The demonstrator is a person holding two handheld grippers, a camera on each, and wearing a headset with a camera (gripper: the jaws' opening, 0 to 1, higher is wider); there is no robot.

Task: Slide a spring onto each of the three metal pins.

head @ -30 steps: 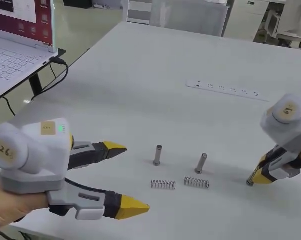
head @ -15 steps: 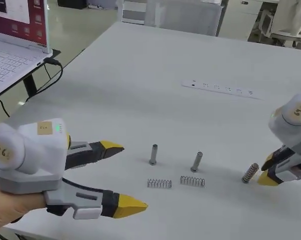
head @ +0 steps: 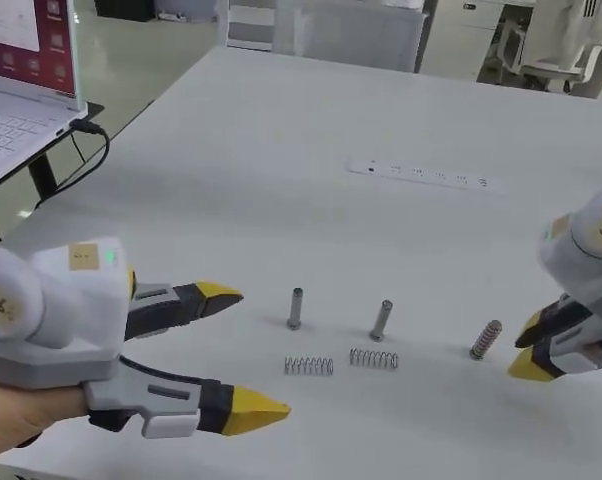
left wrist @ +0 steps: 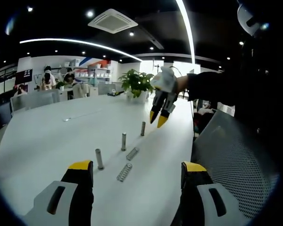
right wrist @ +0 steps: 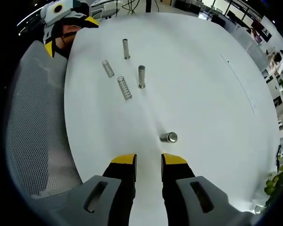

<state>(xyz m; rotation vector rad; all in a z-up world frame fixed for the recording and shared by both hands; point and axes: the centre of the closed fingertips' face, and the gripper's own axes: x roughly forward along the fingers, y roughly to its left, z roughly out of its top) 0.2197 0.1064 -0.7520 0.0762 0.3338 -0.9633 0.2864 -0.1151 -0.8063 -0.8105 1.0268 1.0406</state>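
Well, at the far left an open laptop [head: 11, 90] stands beside the white desk [head: 281, 180]. Nearer, the left tongs [head: 259, 350] hover low over the desk's near-left part, their yellow tips spread wide with nothing between them, aimed toward the pins. Just to their right stands the left pin [head: 295, 308], upright and bare, with a loose spring [head: 309, 366] lying flat on the desk in front of it. Next comes the middle pin [head: 381, 320], also upright and bare, and a second loose spring [head: 373, 358] lies just before its foot, nearly end to end with the first. Farther right, the third pin [head: 495, 325] wears a fitted spring [head: 484, 342] coiled around its shaft. The right tongs [head: 521, 350] hang just beside that pin, tips a little apart, gripping nothing and clear of it. In the right gripper view the sprung pin lies just ahead of the narrow gap between the tips. Well behind the row, a white power strip [head: 426, 176] lies flat on the desk.
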